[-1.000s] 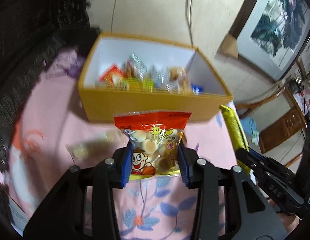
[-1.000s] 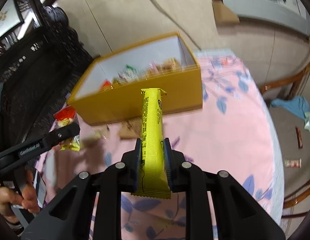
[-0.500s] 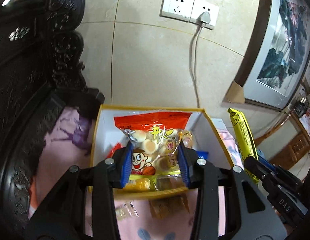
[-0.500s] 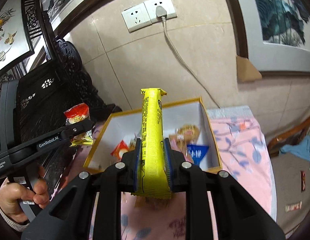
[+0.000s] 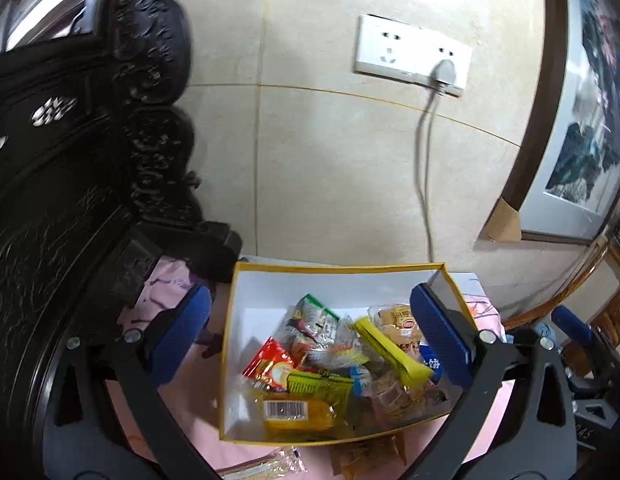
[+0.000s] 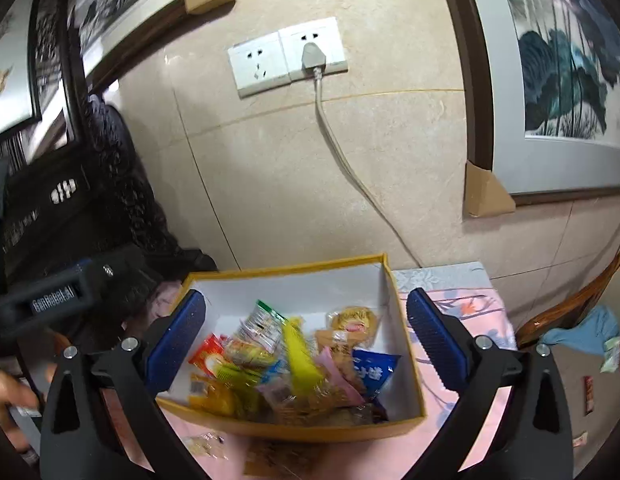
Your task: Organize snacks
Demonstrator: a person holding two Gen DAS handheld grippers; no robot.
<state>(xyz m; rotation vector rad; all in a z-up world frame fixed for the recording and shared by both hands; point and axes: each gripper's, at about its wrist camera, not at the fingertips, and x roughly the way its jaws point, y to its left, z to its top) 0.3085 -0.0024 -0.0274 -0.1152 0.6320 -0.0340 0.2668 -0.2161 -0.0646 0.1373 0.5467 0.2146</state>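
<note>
Now both my grippers, left (image 5: 310,336) and right (image 6: 306,336), are opening wide with nothing between them; the long yellow wrapped bar (image 6: 300,360) and red biscuit packet (image 5: 270,364) they carried lie inside the yellow-edged cardboard box (image 5: 337,268) — 2 more snacks organized.

At the lower left of the right wrist view, a hand (image 6: 8,404) is blurred and cut by the frame edge. The packets (image 6: 208,446) on the pink cloth (image 6: 481,404) before the yellow box (image 6: 310,430) are smeared, their print unreadable. Lower snacks in the pile are partly covered.
</note>
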